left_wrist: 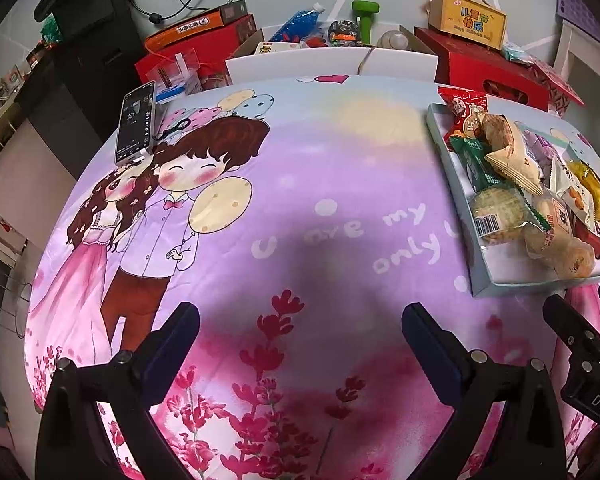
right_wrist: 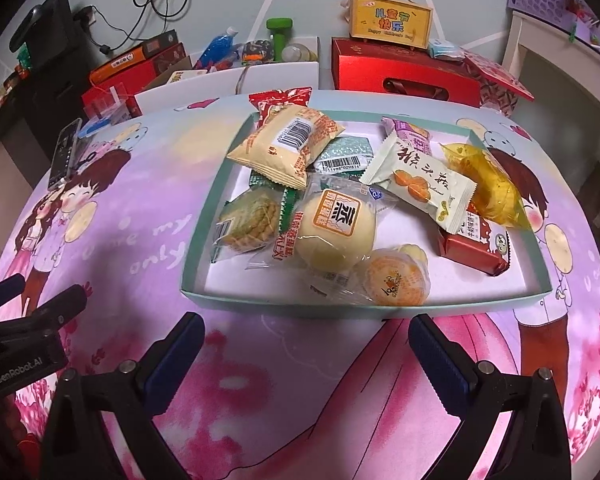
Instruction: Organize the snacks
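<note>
— Hovering over the desk [right_wrist: 112, 220], both grippers are waiting with fingers spread wide and gripping nothing. Where are the snacks [right_wrist: 340, 200] sitting?

— Piled in the shallow tray [right_wrist: 300, 300], which is lying at twelve o'clock from the right gripper [right_wrist: 306, 344], its long side running from nine to three just beyond the fingertips. A round bun [right_wrist: 338, 230] and an orange jelly cup [right_wrist: 396, 278] are resting nearest.

— And the left gripper [left_wrist: 300, 334]?

— It is facing bare cartoon cloth; the tray [left_wrist: 520, 286] is sitting off at about two o'clock, its long side running away towards twelve. A phone [left_wrist: 135, 122] is lying at ten o'clock.

— So which hand is nearer?

— The right one, judging by the view; a short forward reach would likely be meeting the near rim first.
</note>
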Demonstrator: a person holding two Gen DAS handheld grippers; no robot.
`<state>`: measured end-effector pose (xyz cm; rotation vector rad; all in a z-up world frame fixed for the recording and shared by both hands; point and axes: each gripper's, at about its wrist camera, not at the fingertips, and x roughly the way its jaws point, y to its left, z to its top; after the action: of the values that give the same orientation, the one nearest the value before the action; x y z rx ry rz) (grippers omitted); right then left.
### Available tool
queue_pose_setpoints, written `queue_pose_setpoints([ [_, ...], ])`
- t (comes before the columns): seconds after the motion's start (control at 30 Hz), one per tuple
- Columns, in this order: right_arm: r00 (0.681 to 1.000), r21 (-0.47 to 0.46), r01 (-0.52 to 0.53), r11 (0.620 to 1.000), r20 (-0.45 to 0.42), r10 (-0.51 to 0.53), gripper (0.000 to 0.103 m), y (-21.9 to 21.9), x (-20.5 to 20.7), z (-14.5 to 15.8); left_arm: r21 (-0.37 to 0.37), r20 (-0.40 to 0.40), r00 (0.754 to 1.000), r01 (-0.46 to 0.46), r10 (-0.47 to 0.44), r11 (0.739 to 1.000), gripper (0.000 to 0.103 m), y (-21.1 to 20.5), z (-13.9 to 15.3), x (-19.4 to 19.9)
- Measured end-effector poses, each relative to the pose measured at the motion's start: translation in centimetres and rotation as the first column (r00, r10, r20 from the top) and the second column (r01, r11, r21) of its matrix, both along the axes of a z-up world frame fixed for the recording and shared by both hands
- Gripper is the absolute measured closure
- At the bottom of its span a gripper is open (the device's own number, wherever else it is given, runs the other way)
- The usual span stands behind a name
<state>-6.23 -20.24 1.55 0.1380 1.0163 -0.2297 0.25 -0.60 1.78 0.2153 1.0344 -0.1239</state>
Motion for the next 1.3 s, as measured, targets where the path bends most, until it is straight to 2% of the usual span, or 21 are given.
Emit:
queue_pose_setpoints([
  [0.7, 1.000, 0.001, 0.011, 1.000, -0.001, -0.011, 0.000, -0.29, -0.07, -0.01, -0.030, -0.005, 1.000, 0.016, -0.016, 0.999, 0.002, -0.11, -0.10, -0.10],
  [1.3, 1.000, 0.001, 0.012, 1.000, -0.002, -0.012, 0.000, -0.32, -0.05, -0.13, -0.022, -0.002, 1.000, 0.025, -0.025, 0.999, 0.002, -0.21, -0.04, -0.17],
])
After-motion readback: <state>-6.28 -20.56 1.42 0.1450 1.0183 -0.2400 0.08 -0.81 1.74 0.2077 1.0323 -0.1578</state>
